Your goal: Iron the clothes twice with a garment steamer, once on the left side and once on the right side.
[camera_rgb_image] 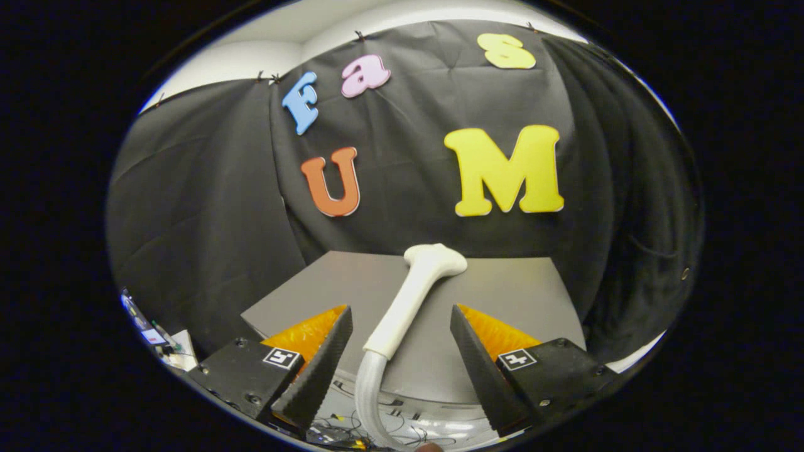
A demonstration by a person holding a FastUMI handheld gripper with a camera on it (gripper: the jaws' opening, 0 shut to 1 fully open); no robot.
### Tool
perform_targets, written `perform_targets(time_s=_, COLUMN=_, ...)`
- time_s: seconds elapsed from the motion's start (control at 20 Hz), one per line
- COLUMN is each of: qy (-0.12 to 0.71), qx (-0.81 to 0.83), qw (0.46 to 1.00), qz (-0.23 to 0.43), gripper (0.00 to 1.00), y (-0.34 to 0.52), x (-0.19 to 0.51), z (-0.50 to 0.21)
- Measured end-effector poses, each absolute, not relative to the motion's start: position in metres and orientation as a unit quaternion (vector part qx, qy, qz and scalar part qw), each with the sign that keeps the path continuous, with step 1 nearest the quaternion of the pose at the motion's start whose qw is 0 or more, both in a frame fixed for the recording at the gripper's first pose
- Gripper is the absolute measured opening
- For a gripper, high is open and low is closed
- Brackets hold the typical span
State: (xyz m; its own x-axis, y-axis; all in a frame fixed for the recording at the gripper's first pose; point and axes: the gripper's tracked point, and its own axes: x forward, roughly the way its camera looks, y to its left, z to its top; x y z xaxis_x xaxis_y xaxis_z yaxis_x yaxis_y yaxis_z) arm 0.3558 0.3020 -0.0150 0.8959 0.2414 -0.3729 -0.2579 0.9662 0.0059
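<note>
The gripper (401,323) stands wide open — holding nothing. Between its fingers lies the white plastic garment steamer wand (414,295), its head near the grey worktop's (515,289) far edge — its pale hose (367,392) trailing back.

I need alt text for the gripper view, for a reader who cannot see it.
A white garment steamer head lies between the open gripper fingers, untouched by either, on a grey table. Its pale hose curves down toward the camera.

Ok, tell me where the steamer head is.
In the gripper view, the white steamer head lies on the grey board, between and just beyond the open claw fingers, untouched.
</note>
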Motion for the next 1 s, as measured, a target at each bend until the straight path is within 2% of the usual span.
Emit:
perform_targets(time_s=0.45, qy=0.285, qx=-0.027, qw=0.956, qz=0.068, gripper=0.97, y=0.317, x=0.455, z=-0.026)
perform_targets(time_s=0.75, qy=0.346, qx=-0.025, qw=0.937, qz=0.038, gripper=0.92, y=0.32, x=0.482, z=-0.05)
perform_targets(time_s=0.85, qy=0.361, qx=-0.026, qw=0.932, qz=0.038, gripper=0.85, y=0.322, x=0.487, z=-0.061)
perform_targets(time_s=0.9, qy=0.364, qx=-0.03, qw=0.93, qz=0.036, gripper=0.79, y=0.321, x=0.488, z=-0.06)
perform_targets(time_s=1.0, qy=0.365, qx=-0.031, qw=0.93, qz=0.033, gripper=0.73, y=0.322, x=0.491, z=-0.06)
